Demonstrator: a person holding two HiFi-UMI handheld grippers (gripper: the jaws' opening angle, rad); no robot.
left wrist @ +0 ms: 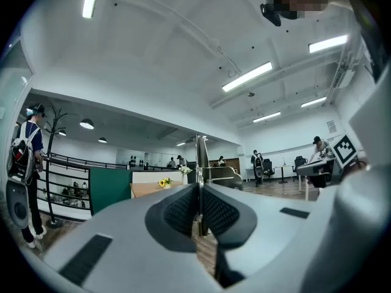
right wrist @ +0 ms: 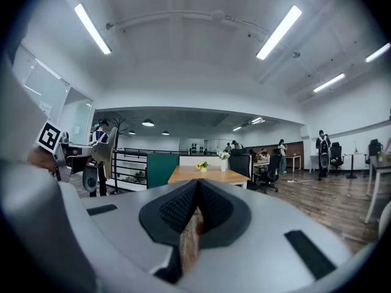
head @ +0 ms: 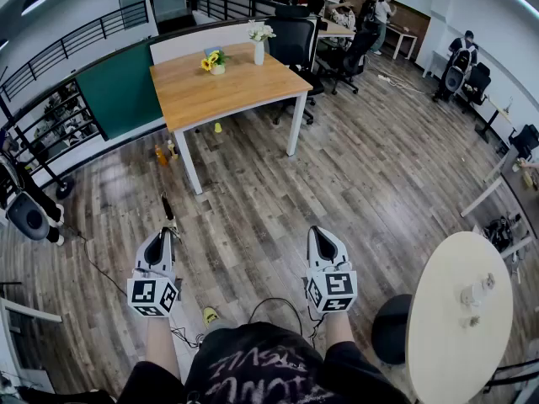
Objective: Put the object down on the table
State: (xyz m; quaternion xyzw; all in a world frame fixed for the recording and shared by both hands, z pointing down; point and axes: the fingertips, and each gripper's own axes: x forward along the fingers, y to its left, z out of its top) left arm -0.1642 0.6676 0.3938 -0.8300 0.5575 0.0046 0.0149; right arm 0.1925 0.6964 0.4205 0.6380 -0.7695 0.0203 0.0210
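My left gripper [head: 166,236] is shut on a thin metal tool [head: 168,210] with a dark end that sticks out forward over the floor. In the left gripper view the tool [left wrist: 198,163] stands as a narrow upright strip pinched between the pads. My right gripper [head: 317,233] is held level beside it, shut and with nothing in it; its pads [right wrist: 183,205] meet at the tip. A wooden table [head: 240,91] stands ahead, apart from both grippers, bearing yellow flowers [head: 215,60] and a white vase [head: 259,47]. Both gripper views show that table [left wrist: 146,188] [right wrist: 208,174] in the distance.
A round white table [head: 459,310] and a black stool [head: 392,328] stand at the lower right. Black office chairs [head: 295,39] are behind the wooden table. Bottles [head: 162,153] stand on the floor by its leg. A railing [head: 50,129] runs along the left. People stand far back.
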